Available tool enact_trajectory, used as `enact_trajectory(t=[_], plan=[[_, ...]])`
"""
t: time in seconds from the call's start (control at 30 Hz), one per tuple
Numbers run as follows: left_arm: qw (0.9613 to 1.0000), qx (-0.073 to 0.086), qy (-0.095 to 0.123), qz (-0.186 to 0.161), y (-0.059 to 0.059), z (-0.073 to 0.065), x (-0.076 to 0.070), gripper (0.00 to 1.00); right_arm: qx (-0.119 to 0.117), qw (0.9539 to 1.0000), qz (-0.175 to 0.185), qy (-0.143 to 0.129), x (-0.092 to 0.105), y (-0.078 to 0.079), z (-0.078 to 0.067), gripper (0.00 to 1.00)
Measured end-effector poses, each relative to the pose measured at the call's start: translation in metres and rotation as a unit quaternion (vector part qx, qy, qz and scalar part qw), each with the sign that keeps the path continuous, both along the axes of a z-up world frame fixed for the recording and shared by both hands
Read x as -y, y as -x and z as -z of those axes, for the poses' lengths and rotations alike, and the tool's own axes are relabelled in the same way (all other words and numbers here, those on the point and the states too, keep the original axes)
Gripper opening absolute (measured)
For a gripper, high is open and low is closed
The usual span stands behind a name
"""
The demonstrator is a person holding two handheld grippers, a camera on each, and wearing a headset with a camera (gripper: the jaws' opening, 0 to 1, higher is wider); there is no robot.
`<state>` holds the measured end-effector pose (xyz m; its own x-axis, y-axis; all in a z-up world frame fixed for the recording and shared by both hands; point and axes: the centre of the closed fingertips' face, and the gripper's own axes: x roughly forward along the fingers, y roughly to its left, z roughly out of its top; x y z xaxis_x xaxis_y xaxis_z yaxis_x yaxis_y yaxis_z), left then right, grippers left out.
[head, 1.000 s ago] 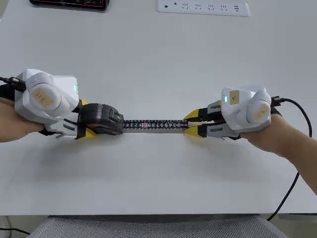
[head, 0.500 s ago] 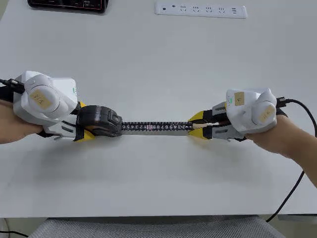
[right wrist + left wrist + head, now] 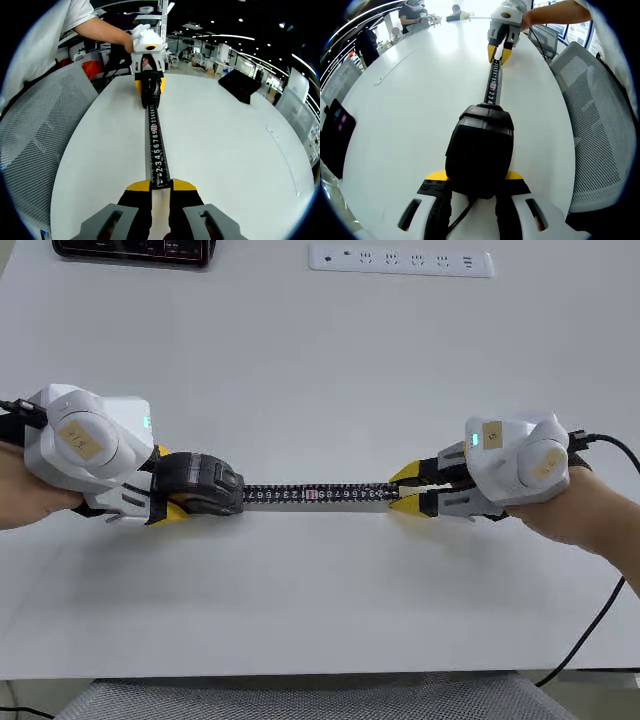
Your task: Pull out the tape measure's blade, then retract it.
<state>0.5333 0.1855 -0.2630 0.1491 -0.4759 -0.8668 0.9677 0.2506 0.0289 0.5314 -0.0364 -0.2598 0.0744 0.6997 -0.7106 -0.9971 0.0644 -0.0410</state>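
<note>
Two tools share the work. The left tool [image 3: 172, 482] is clamped around the tape measure [image 3: 200, 483], and the right tool [image 3: 405, 489] is pinched on the tip of the blade [image 3: 315, 494], which spans the gap low over the worktop [image 3: 320, 370]. Pull straight along the blade, level and untwisted, to avoid a kink. Both hands sit low, with the tools pointing at each other, well apart.

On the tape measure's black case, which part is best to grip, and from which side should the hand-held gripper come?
Grip the case across its two flat sides, coming from the rear, opposite where the blade exits. The flat sides likely give the jaws parallel faces, and the front is left free for the blade. The left hand-held gripper holds it so.
</note>
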Motion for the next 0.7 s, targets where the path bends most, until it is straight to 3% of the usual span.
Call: enact_trajectory(t=[0.7], plan=[[1.0000, 0.000, -0.003, 0.001, 0.000, 0.000, -0.001, 0.28, 0.001, 0.9998, 0.008, 0.016, 0.023, -0.001, 0.001, 0.08]])
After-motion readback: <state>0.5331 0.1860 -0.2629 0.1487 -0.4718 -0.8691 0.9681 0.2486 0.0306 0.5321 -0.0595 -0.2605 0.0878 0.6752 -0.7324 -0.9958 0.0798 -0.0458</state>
